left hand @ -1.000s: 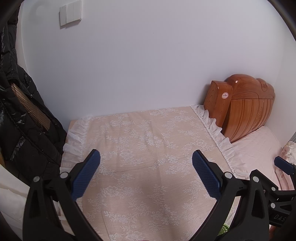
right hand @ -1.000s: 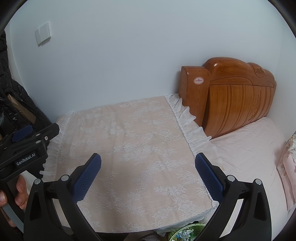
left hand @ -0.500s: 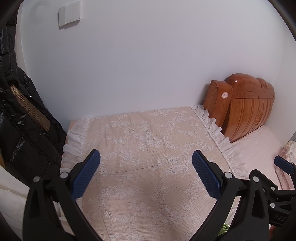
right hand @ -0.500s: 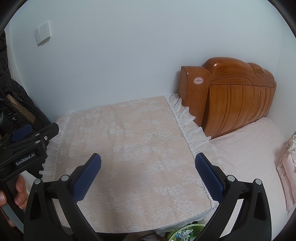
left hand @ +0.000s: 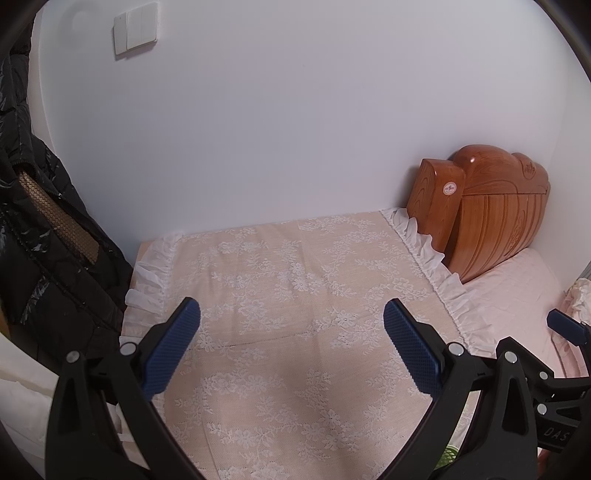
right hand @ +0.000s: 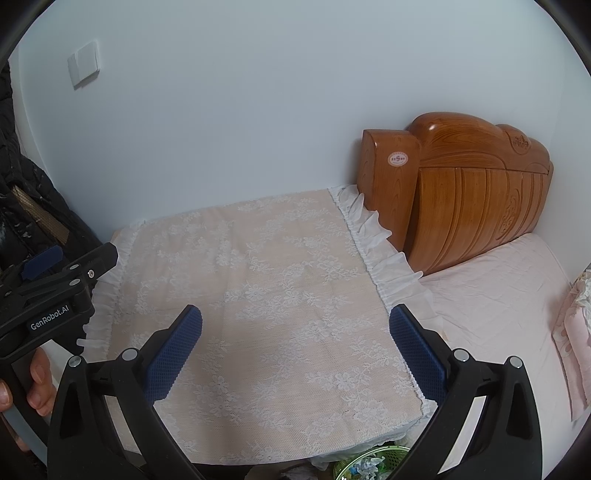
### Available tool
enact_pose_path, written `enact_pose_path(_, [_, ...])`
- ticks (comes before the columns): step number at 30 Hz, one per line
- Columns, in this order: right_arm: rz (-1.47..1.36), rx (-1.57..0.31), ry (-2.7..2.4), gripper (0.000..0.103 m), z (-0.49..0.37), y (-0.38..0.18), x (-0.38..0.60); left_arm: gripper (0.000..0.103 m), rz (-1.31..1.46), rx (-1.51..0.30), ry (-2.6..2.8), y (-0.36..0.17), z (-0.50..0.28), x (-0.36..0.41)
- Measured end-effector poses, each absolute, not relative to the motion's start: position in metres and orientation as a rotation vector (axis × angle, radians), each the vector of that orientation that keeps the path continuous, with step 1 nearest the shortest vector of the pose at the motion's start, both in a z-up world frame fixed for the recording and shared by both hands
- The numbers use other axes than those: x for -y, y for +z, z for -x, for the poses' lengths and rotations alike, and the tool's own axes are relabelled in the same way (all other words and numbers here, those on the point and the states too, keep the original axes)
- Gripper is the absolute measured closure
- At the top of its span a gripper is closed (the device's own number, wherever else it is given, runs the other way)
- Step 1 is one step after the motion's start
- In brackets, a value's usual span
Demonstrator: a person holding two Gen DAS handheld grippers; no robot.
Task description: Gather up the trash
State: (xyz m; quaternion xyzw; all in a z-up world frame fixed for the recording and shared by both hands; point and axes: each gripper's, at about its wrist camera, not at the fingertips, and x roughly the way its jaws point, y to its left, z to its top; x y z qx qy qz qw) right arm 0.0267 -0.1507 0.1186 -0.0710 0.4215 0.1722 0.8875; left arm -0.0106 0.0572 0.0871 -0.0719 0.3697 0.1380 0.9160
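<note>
My left gripper (left hand: 291, 347) is open and empty, held above a bedside table covered with a pink lace cloth (left hand: 295, 295). My right gripper (right hand: 295, 350) is open and empty above the same lace cloth (right hand: 258, 288). No loose trash lies on the cloth. A green basket (right hand: 373, 463) holding crumpled scraps sits below the table's front edge in the right wrist view; a sliver of it shows in the left wrist view (left hand: 448, 456). The left gripper's body (right hand: 48, 295) appears at the left of the right wrist view.
A wooden headboard (right hand: 472, 192) stands right of the table, with a pink bed (right hand: 498, 295) beside it. A black puffer jacket (left hand: 33, 240) hangs at the left. A white wall with a light switch (left hand: 135, 31) is behind.
Almost nothing. Both grippers stay open and hover in place, with only a very slight drift of the views.
</note>
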Motion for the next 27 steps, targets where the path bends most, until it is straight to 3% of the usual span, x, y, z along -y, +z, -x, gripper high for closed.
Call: enact_pose_path(27, [0.155,-0.884,0.356,0.002,-0.0277,0.1135,0.1487,0.008,0.144,-0.770,0.273,0.0812,0.0074,-0.0628])
